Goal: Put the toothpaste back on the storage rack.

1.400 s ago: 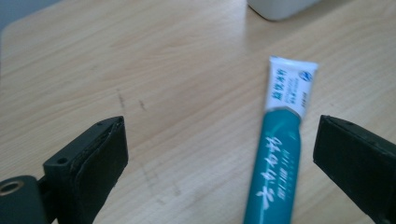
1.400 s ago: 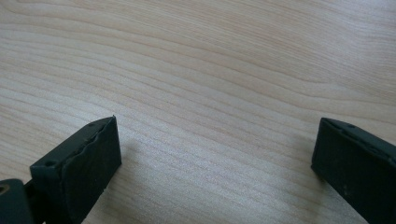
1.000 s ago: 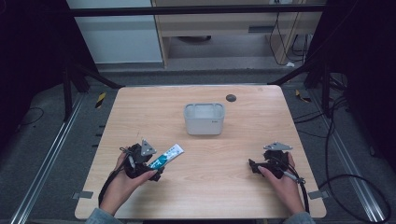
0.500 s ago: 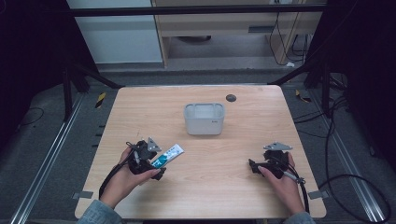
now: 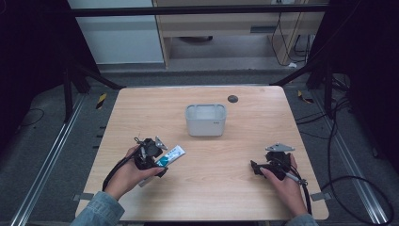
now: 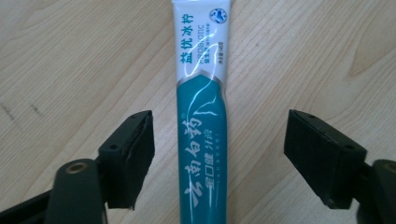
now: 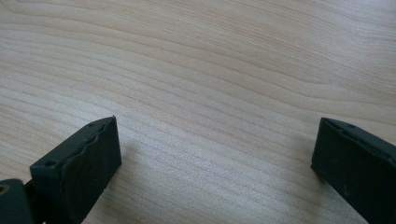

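Bin [image 5: 205, 121] on the table [image 5: 244, 188] stands open, contents unclear.

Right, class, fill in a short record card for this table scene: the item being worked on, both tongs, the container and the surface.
Item: teal and white toothpaste tube, lying flat on the table
Left tongs: astride the tube, jaws have just been closing, gaps on both sides, pads not yet touching it
Right tongs: open, over bare wood, nothing between the jaws
Container: grey bin, upright, mid-table, beyond the tube
Surface: light wooden table
Other: small dark round disc near the far edge
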